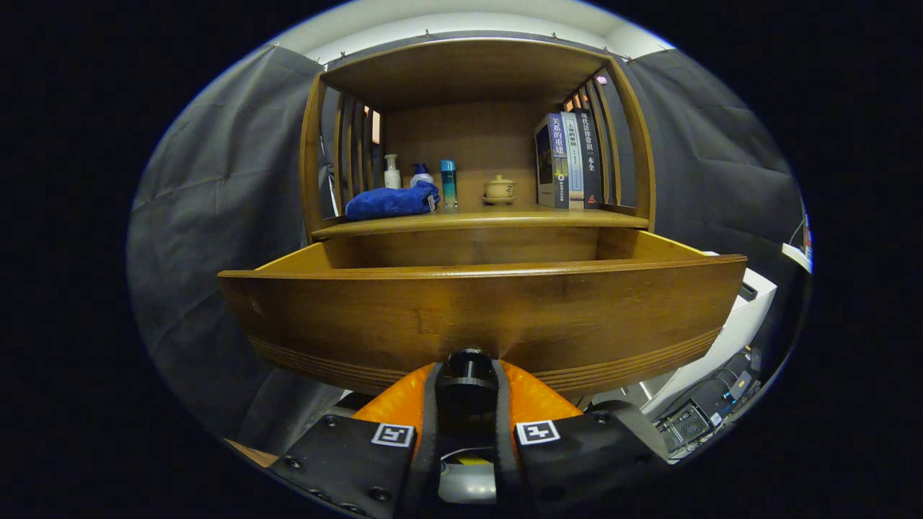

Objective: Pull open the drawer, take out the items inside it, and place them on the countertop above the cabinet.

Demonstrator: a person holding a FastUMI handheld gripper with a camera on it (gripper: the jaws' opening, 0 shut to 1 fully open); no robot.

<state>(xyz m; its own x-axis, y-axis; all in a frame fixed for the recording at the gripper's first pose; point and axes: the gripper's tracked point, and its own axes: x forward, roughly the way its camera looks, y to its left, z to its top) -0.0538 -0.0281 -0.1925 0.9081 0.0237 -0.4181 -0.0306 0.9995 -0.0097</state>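
The wooden drawer (pixel 476 310) stands pulled out from the cabinet, its front panel close ahead of me. My gripper (pixel 467 375) is shut on the dark round drawer knob (pixel 467 360) at the lower middle of that panel, one finger pressing each side. The drawer's inside is hidden behind the front panel. Above it lies the countertop (pixel 505 218), which carries a folded blue cloth (pixel 391 201), a white pump bottle (pixel 391 173), a blue-capped bottle (pixel 421 174), a teal bottle (pixel 448 184) and a small lidded ceramic cup (pixel 499 189).
Several upright books (pixel 570 160) stand at the right end of the countertop under the shelf's wooden top. Slatted wooden sides close the shelf left and right. A white unit (pixel 750 303) and cabled equipment (pixel 692 422) sit low to the right of the drawer.
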